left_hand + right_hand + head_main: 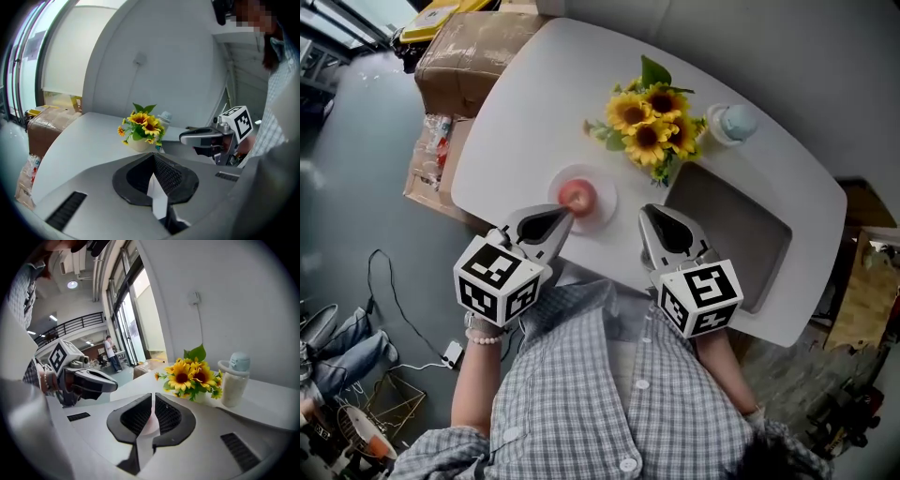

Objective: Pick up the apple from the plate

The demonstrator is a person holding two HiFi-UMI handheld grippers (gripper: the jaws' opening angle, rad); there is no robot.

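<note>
A red apple point(577, 196) sits on a small pink plate point(605, 202) near the front of the white table point(534, 103). My left gripper point(565, 217) hovers just in front and to the left of the apple, with its jaws together and nothing between them. My right gripper point(648, 214) hangs to the right of the plate, its jaws drawn to a thin slit and empty. In the left gripper view the left gripper point(153, 157) points over the table and neither apple nor plate shows. The right gripper point(153, 397) shows a sliver of pink through its slit.
A pot of sunflowers point(652, 122) stands behind the plate, with a capped pale bottle point(731, 122) to its right. A grey rectangular tray point(731, 234) lies at the right. Cardboard boxes point(459, 47) and cables lie on the floor to the left.
</note>
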